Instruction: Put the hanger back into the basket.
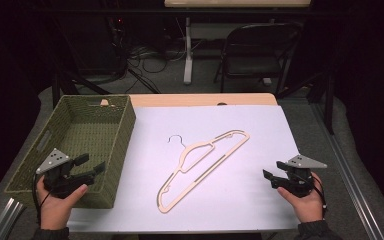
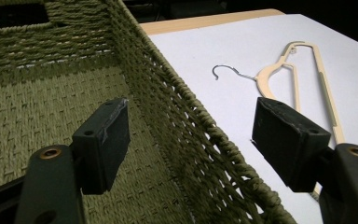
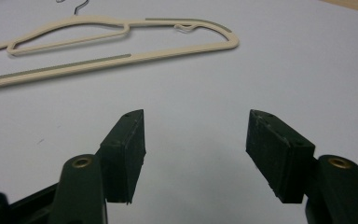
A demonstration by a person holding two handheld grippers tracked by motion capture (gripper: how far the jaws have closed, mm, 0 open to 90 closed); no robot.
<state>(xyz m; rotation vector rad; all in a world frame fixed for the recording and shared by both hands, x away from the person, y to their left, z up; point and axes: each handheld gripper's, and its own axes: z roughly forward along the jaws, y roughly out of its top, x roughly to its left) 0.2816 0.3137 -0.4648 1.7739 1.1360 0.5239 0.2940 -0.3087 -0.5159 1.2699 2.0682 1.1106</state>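
1. Dark room behind, with a folding chair (image 1: 257, 50) and cables at the top of the high view; below them a table (image 1: 200, 99) covered by a white sheet (image 1: 260, 130).
2. A green woven basket (image 1: 107, 150) sits on the left of the sheet, empty as far as the frames show.
3. A cream hanger (image 1: 205, 167) lies flat at the centre of the frame, well apart from both grippers. Its long axis runs diagonally from lower left to upper right, and its wire hook (image 1: 176, 140) points toward the upper left.
4. The left gripper (image 1: 87, 165) hovers at the lower left, over the basket's near right wall. Its jaws are spread wide with nothing between them; in the left gripper view they straddle the rim, and the hanger (image 2: 307, 79) lies ahead to the right.
5. The right gripper (image 1: 272, 170) is at the lower right over bare sheet, jaws likewise apart and empty, aimed left toward the hanger.
6. In the right gripper view the hanger (image 3: 121, 44) lies across the top of the frame, crosswise to the jaws.
7. Judgement: the two grippers look about equally far off, but the right has a clear path, while the left must first clear the basket wall. A grasp would want the jaws across one thin bar.
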